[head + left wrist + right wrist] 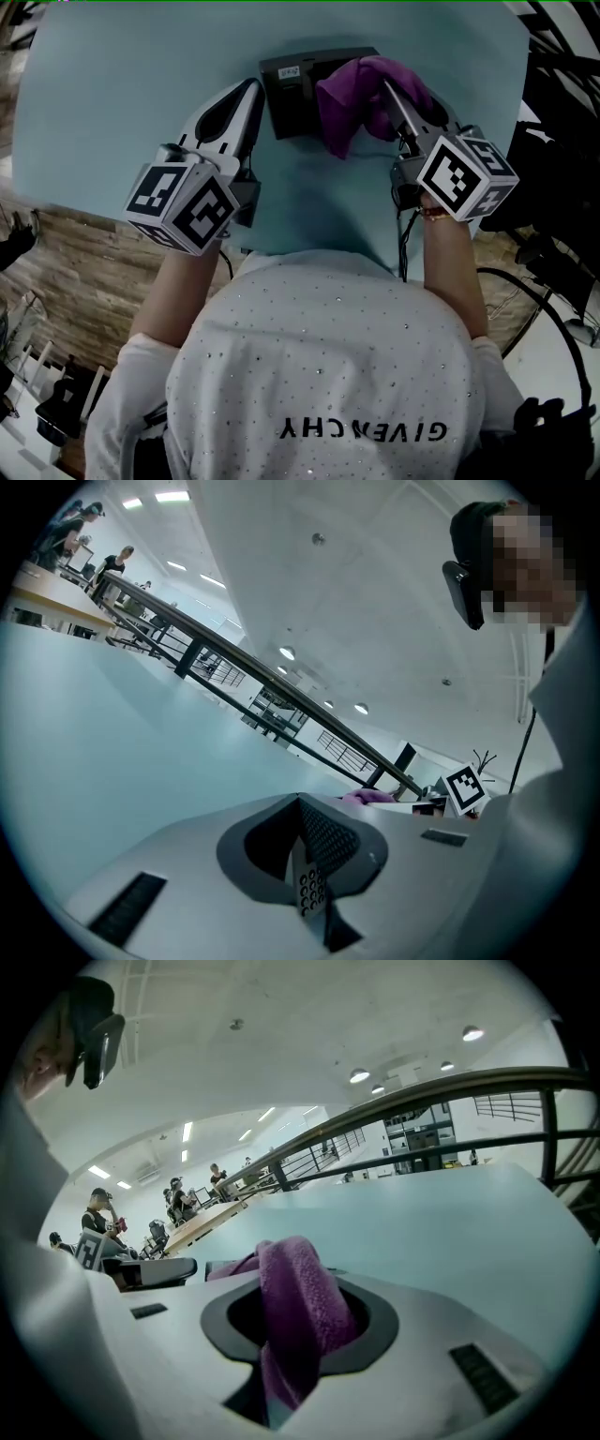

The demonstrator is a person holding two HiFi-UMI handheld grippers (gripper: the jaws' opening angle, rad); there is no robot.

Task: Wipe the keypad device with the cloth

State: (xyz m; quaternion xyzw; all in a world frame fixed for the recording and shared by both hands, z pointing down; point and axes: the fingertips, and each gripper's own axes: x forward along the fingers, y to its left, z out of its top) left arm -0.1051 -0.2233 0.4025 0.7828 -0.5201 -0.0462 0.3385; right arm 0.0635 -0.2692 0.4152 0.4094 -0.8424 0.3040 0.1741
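Overhead, the head view shows the keypad device far across the bench, the purple cloth draped over its right half, the left gripper just left of it, the right gripper at its right edge. The left gripper view shows jaws pressed together on nothing. The right gripper view shows jaws clenched on a fold of cloth. Soft and limp, the cloth should wipe best bunched; the rigid device may slide unless braced.

The left gripper, fingers pressed together with nothing between them, points across a pale tabletop; a purple cloth lies beyond.
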